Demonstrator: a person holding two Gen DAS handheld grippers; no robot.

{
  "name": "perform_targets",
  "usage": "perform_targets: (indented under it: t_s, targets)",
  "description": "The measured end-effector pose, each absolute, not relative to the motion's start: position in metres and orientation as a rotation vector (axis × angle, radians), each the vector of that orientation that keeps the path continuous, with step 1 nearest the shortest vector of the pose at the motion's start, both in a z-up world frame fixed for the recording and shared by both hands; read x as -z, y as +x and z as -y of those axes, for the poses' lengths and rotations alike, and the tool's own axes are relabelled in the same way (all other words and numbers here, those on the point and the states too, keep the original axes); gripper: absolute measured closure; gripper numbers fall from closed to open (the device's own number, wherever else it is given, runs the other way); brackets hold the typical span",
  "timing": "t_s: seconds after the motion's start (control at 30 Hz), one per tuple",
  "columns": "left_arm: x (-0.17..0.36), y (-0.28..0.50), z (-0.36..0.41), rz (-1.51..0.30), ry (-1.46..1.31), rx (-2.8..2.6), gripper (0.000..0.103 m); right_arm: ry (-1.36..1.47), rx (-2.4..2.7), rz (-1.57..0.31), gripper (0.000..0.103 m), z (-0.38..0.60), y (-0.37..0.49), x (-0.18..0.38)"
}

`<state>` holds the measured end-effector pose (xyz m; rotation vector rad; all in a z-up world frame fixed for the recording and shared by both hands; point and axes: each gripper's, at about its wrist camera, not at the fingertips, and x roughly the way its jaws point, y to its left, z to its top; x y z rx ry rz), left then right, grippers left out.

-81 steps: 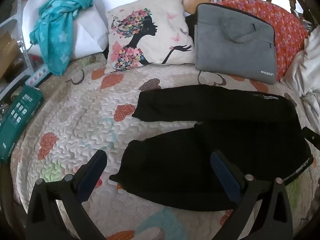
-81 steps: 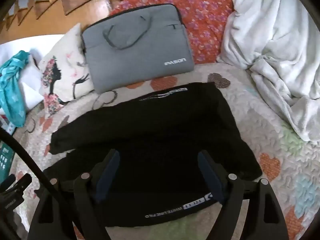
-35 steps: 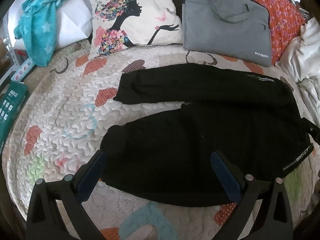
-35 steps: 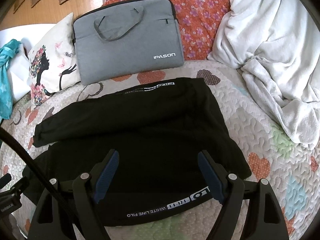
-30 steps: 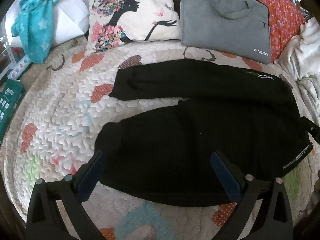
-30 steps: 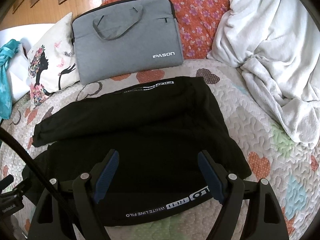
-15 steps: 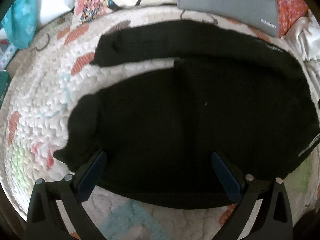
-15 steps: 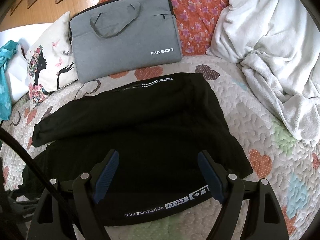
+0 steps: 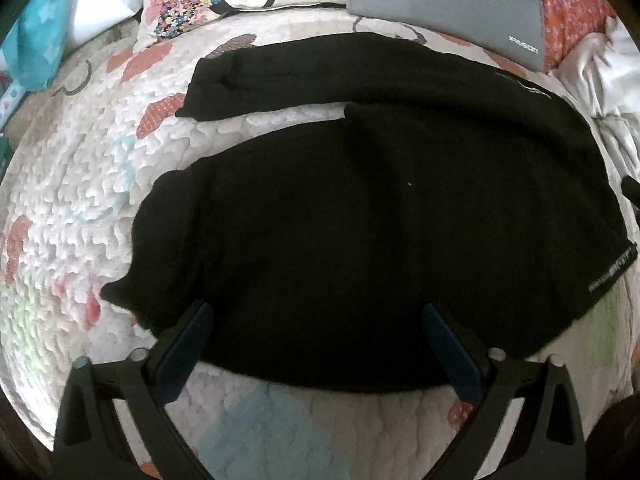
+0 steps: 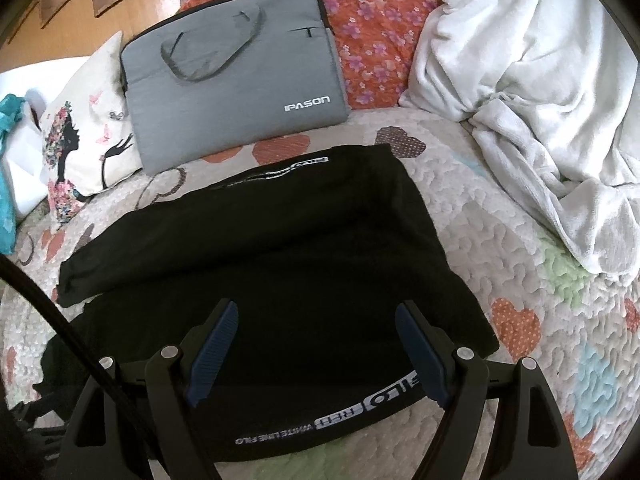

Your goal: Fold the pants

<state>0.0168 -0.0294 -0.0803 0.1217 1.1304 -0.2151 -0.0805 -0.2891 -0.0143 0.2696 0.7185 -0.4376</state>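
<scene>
Black pants [image 9: 360, 220] lie spread flat on a quilted bedspread [image 9: 72, 200], legs pointing left, waistband with white lettering [image 10: 332, 420] at the right. My left gripper [image 9: 316, 316] is open and empty, close over the near leg by its hem. My right gripper [image 10: 316, 312] is open and empty, just above the near waistband. In the right wrist view the pants [image 10: 260, 248] fill the middle.
A grey laptop bag [image 10: 232, 80], a printed cushion [image 10: 80, 144] and an orange floral pillow [image 10: 368, 24] line the far side. A white blanket [image 10: 540, 92] is heaped at the right. A teal towel [image 9: 32, 40] lies at the far left.
My left gripper has dropped much closer to the near pant leg. My right gripper has edged slightly forward over the waistband. The pants have not moved.
</scene>
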Motion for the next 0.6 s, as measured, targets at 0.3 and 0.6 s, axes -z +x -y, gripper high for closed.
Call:
perform_targets:
  t_s: [0.3, 0.6]
  targets:
    - [0.034, 0.003, -0.03, -1.166, -0.052, 0.301, 0.023, 0.242, 0.475, -0.708, 0.018, 0.295, -0.067, 0.029]
    - [-0.011, 0.078, -0.077, -1.051, -0.128, 0.218, 0.027, 0.187, 0.408, -0.742, 0.018, 0.317, -0.059, -0.001]
